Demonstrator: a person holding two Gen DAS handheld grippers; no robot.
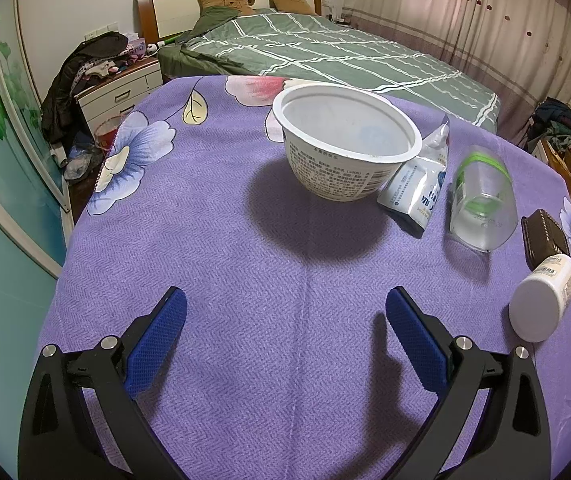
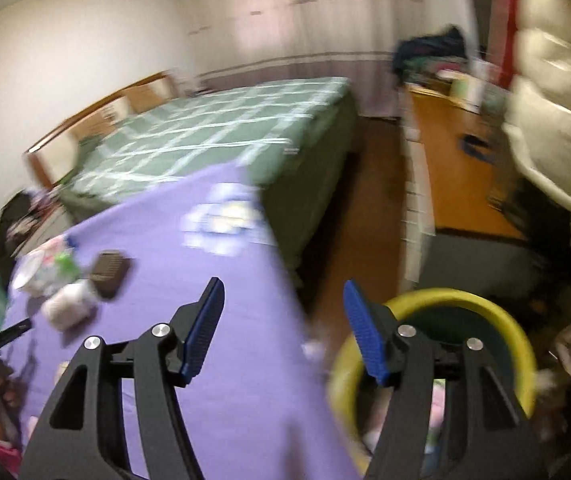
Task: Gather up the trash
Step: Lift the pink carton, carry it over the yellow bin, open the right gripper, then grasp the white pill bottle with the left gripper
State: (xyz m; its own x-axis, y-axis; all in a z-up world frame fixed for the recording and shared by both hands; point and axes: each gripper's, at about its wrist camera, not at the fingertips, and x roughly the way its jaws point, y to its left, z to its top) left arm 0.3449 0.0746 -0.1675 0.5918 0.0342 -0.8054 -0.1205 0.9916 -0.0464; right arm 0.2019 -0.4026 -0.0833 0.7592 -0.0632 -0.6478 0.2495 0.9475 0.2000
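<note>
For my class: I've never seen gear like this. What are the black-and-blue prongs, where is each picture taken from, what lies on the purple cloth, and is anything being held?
The prongs are the fingers of two hand-held grippers; a person carries one in each hand, with a camera on each looking forward. The sharp picture is from the left gripper, the blurred one from the right gripper. On the cloth lie a white bowl, a pouch, a clear bottle, a brown box and a white jar. Both grippers are open and empty. Beside the table stands a yellow-rimmed bin.
</note>
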